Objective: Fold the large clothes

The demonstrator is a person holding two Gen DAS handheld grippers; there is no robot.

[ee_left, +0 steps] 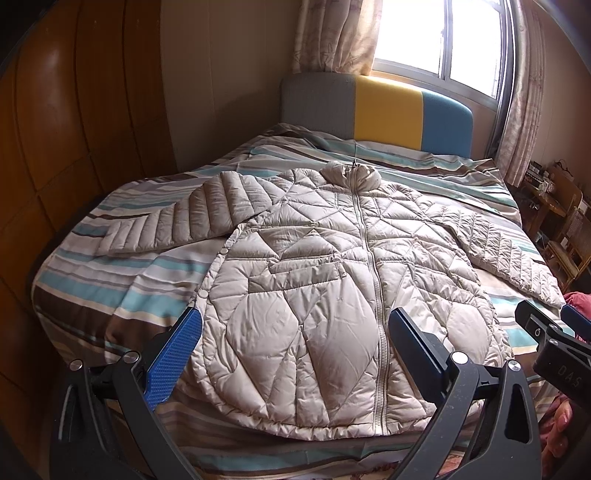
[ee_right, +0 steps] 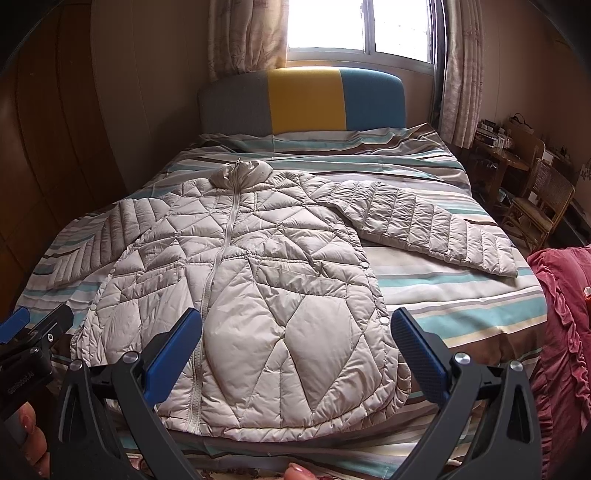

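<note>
Lying flat beyond both tools [ee_left: 291, 332], jacket [ee_right: 251, 288]

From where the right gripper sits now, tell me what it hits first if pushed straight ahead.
Most likely the beige puffer jacket: the open right gripper frames its lower right front panel, beside the zipper. Depth is unclear, so it may only skim over the jacket towards the striped bedspread.

A striped bedsheet [ee_right: 461, 295] covers the bed, whose grey, yellow and blue headboard [ee_right: 303, 99] stands under a curtained window [ee_right: 358, 26], with wooden chairs [ee_right: 535, 206] at right.
</note>
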